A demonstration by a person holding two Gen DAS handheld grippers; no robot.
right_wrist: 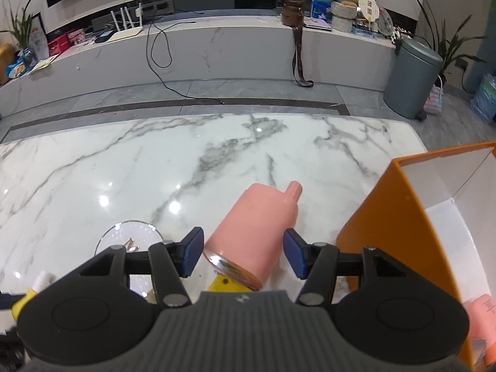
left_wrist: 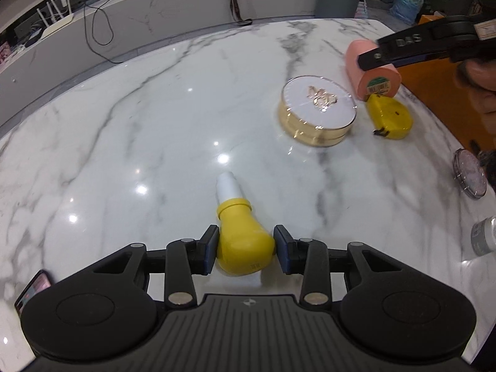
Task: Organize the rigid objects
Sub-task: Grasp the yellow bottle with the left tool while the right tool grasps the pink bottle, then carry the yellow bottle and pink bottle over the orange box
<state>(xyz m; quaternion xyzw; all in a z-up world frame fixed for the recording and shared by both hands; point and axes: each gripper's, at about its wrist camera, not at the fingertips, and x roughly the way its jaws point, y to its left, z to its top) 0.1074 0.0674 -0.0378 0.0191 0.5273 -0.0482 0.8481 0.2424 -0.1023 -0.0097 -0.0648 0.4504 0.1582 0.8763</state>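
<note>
A yellow bottle (left_wrist: 238,217) with a white cap lies on the marble table (left_wrist: 124,155). My left gripper (left_wrist: 245,248) is shut on its wide body, with both blue pads pressing its sides. A pink bottle (right_wrist: 257,217) lies on its side, spout pointing away. My right gripper (right_wrist: 245,254) straddles it, open, with a small gap at each pad. The left wrist view shows the same pink bottle (left_wrist: 379,82) at the far right, under one black finger of the right gripper.
A round gold compact (left_wrist: 317,108) and a small yellow object (left_wrist: 392,117) lie near the pink bottle. An open orange box (right_wrist: 387,217) stands at the right with a pink item (right_wrist: 483,325) inside. A glittery jar (left_wrist: 469,176) and a grey bottle (left_wrist: 483,238) sit at the right edge.
</note>
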